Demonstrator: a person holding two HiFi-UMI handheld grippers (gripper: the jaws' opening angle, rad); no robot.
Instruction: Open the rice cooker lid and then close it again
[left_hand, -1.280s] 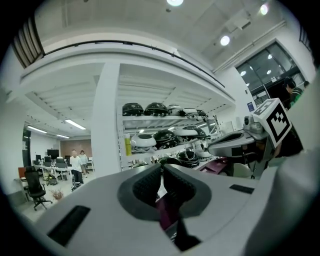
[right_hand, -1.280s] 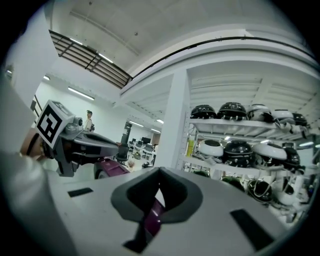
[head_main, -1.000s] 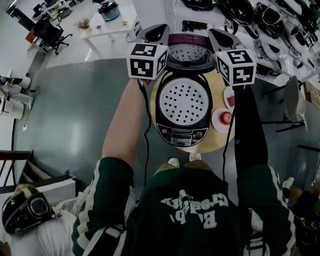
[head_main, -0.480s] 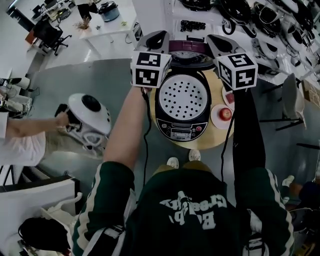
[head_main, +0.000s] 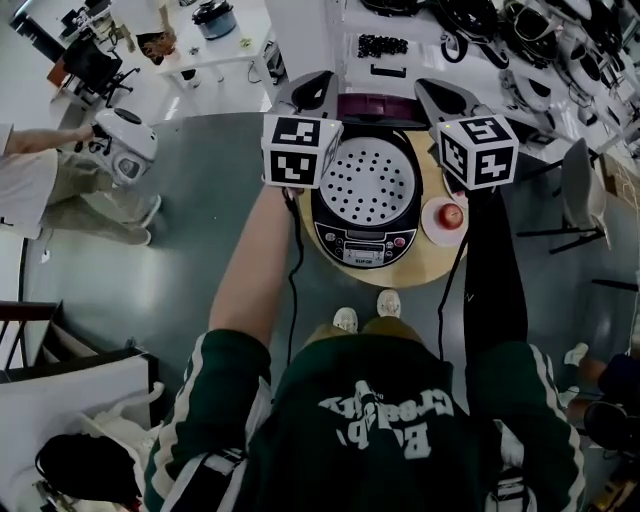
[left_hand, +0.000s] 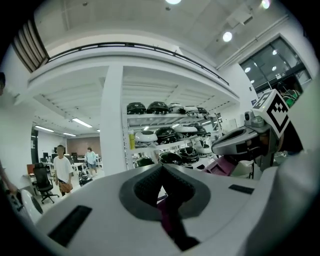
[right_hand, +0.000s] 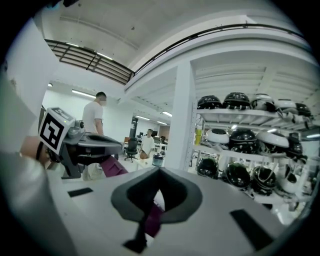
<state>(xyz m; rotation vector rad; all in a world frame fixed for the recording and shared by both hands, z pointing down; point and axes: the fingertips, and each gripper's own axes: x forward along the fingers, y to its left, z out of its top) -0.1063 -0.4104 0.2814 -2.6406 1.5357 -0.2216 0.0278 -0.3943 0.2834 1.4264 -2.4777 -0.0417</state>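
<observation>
Head view high above, facing steeply down on cooker (head_main: 366, 243), both gripper views low along their jaws, level, outward, sharing the shelves (left_hand: 165, 134).

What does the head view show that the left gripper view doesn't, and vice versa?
Only the head view: the round wooden table, the red apple and the rice cooker's perforated white disc. Only the left gripper view: the bright round ceiling lights. Both: the right gripper and the cooker's purple lid.

Both arms reach forward, left gripper (head_main: 316, 80) and right gripper (head_main: 442, 90) fingers pressed together.
</observation>
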